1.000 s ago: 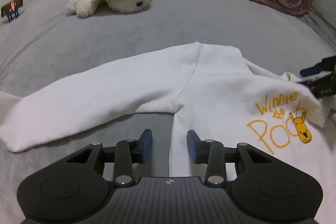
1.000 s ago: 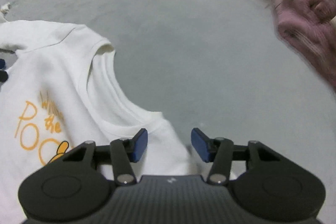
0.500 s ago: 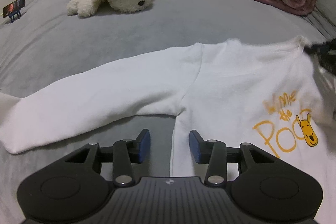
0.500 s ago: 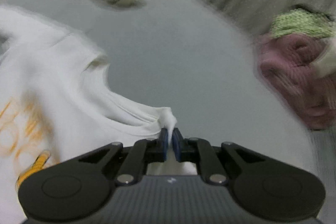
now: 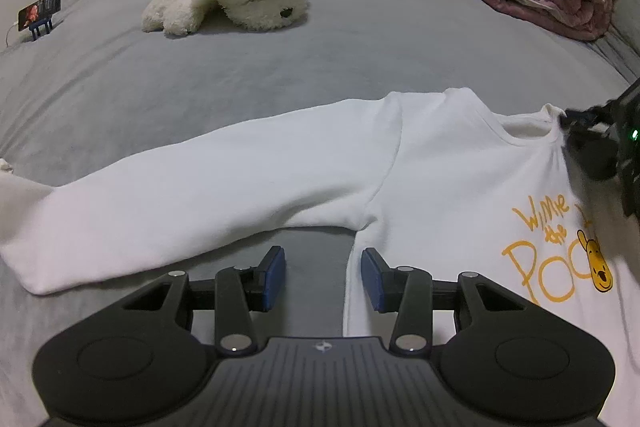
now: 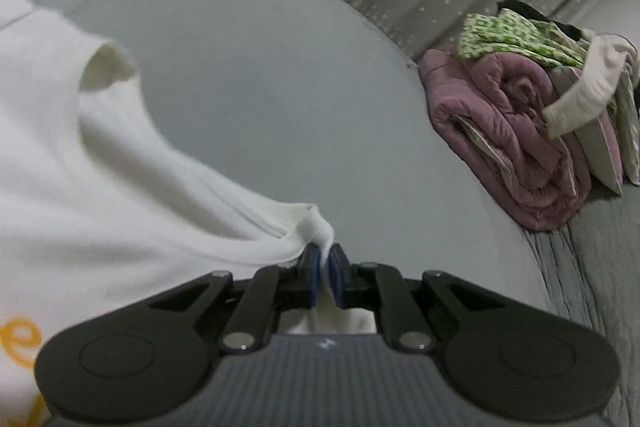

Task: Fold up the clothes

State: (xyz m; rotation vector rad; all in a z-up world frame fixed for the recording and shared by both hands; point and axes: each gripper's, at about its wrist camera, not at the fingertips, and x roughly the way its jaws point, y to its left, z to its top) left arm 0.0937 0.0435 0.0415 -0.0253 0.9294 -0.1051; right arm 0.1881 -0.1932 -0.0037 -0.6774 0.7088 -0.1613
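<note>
Right tool (image 6: pixel 324 277) pinching sweatshirt (image 5: pixel 440 179) shoulder, left tool (image 5: pixel 323 279) spread.
Side seam lies just beyond left tool; sleeve (image 5: pixel 200 195) runs long-axis left.

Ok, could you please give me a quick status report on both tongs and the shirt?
Left tongs open, empty. Right tongs shut on white long-sleeved printed shirt near the collar. Nothing in the way.
</note>
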